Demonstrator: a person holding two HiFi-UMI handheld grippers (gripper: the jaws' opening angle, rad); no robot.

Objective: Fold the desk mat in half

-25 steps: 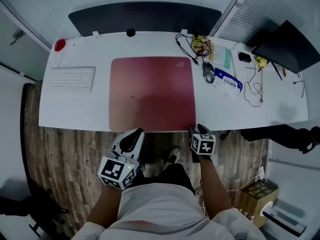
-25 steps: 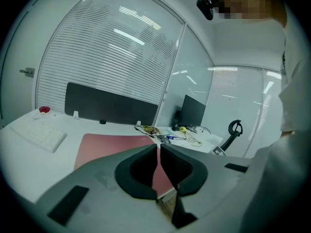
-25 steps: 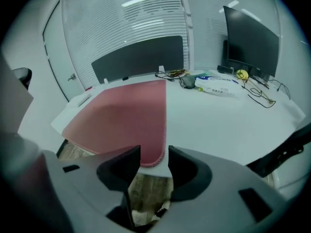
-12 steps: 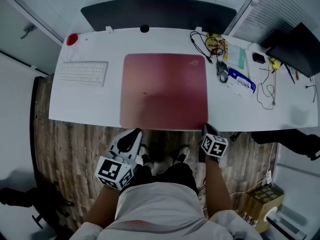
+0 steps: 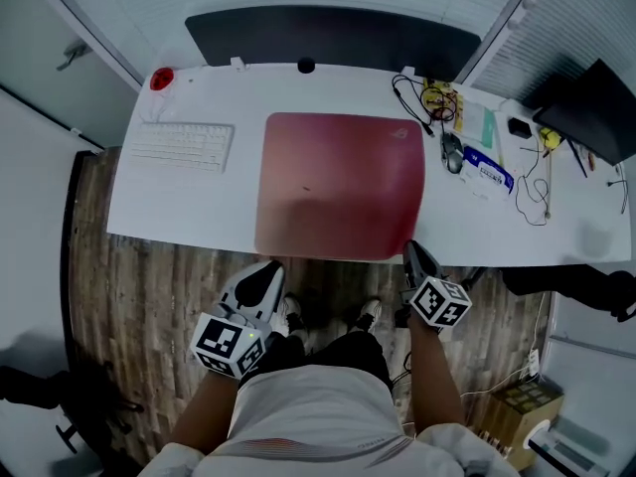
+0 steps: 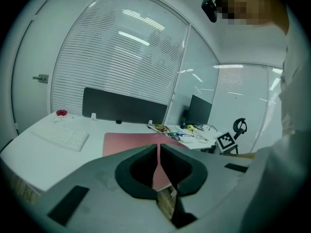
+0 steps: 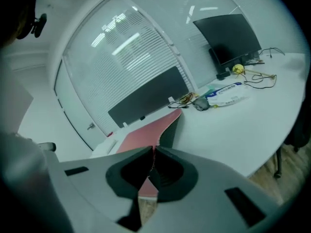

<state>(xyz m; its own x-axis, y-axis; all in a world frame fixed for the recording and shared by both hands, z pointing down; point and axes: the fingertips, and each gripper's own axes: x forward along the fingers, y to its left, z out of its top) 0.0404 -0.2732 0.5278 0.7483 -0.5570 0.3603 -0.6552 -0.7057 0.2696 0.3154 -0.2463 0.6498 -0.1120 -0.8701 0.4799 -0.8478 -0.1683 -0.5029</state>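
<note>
Head view, looking steeply down on a white desk (image 5: 199, 207). At its left lies a white keyboard (image 5: 184, 145). Below the desk's near edge, over the wooden floor, the left gripper (image 5: 268, 268) hangs short of the desk, touching nothing. In the middle lies the desk mat (image 5: 343, 182), a dark red rectangle, flat across most of its surface, with its near edge at the desk's front edge. The right gripper (image 5: 410, 249) meets the mat's near right corner. Further right are a mouse (image 5: 452, 151), loose cables and a dark monitor (image 5: 586, 102).

Left gripper view adds what the head view cannot show: its jaws are together with nothing between them. Right gripper view shows its jaws closing on the mat's corner, which is pinched and raised, so the dark underside shows along the right edge.

Compared with a second ago, the mat lies in the same place, and the left gripper has stayed off the desk.
</note>
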